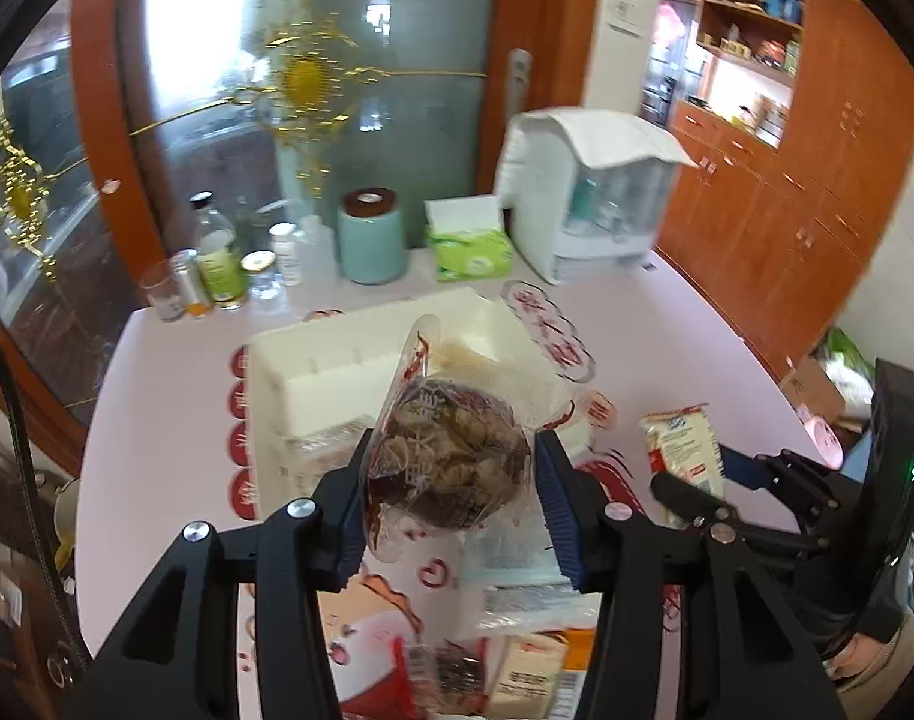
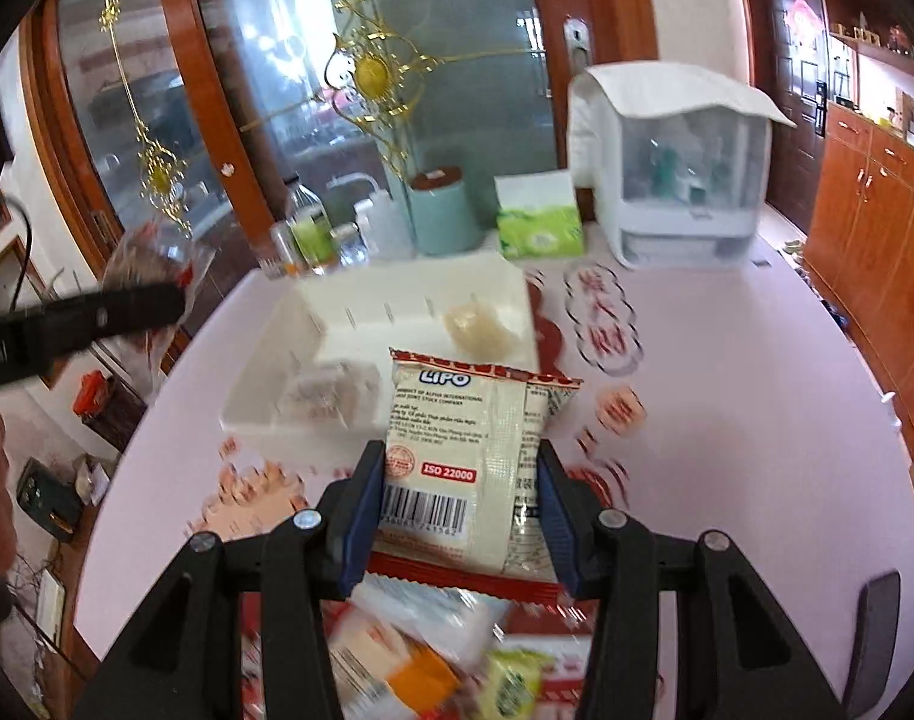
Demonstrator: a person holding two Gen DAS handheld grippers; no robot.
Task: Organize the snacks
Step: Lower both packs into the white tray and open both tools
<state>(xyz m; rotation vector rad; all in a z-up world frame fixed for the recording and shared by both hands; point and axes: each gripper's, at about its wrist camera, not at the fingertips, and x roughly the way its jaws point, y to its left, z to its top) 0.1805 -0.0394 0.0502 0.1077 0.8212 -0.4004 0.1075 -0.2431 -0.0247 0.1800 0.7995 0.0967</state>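
Snacks sit clamped in both grippers, held up above the pink table (image 2: 727,420). From the left wrist camera, the left gripper (image 1: 451,498) has its 2 blue pads pressed on either side of a clear packet of brown dried snack (image 1: 448,450), which bulges between them. The right gripper (image 2: 457,510) is closed on a cream LiPO packet with red edges (image 2: 463,450), barcode side showing; the same packet appears at the right of the left view (image 1: 685,450). Just beyond both grippers lies a white divided tray (image 2: 361,306), with a pale wrapped piece (image 2: 475,327) in its far compartment and a clear-wrapped item (image 2: 331,393) nearer. Below the grippers more packets (image 2: 415,660) lie heaped and blurred on the table. Farther back stand a teal canister (image 1: 373,240), a green tissue pack (image 1: 469,249), several bottles (image 1: 217,258) and a white dispenser (image 1: 589,198), against a glass door (image 1: 337,90).
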